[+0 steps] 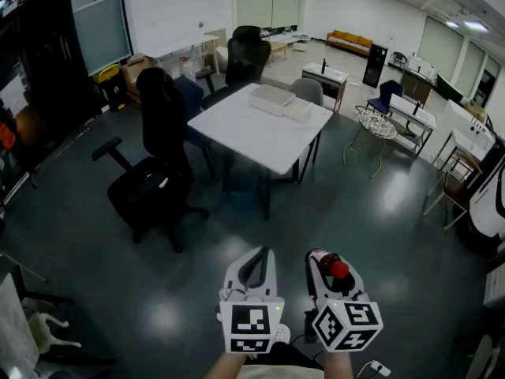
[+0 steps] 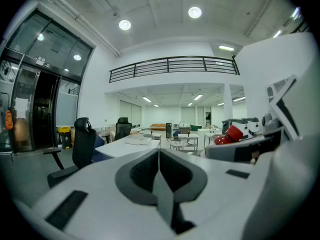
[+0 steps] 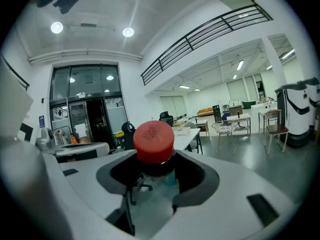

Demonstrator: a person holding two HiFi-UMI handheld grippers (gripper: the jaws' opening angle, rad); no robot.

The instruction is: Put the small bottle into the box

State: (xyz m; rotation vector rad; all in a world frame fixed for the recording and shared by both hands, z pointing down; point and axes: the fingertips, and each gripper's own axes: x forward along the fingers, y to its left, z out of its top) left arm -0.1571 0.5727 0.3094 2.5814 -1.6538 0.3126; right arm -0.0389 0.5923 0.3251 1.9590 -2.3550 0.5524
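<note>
My right gripper [image 1: 325, 257] is shut on a small clear bottle with a red cap [image 1: 338, 269], held low in front of me above the floor. In the right gripper view the red cap [image 3: 154, 141] stands up between the jaws of the right gripper [image 3: 157, 159]. Just to the left, my left gripper [image 1: 259, 253] is shut with nothing in it; its jaws meet in the left gripper view [image 2: 159, 151]. From that view the bottle's cap [image 2: 231, 134] shows off to the right. A flat white box [image 1: 272, 99] lies on the far side of a white table [image 1: 252, 136], well ahead of both grippers.
A black office chair [image 1: 154, 172] stands left of the table, with more chairs [image 1: 246, 52] behind it. A round wire side table [image 1: 375, 125] and other desks [image 1: 410, 110] sit to the right. Dark glossy floor [image 1: 347, 212] lies between me and the table.
</note>
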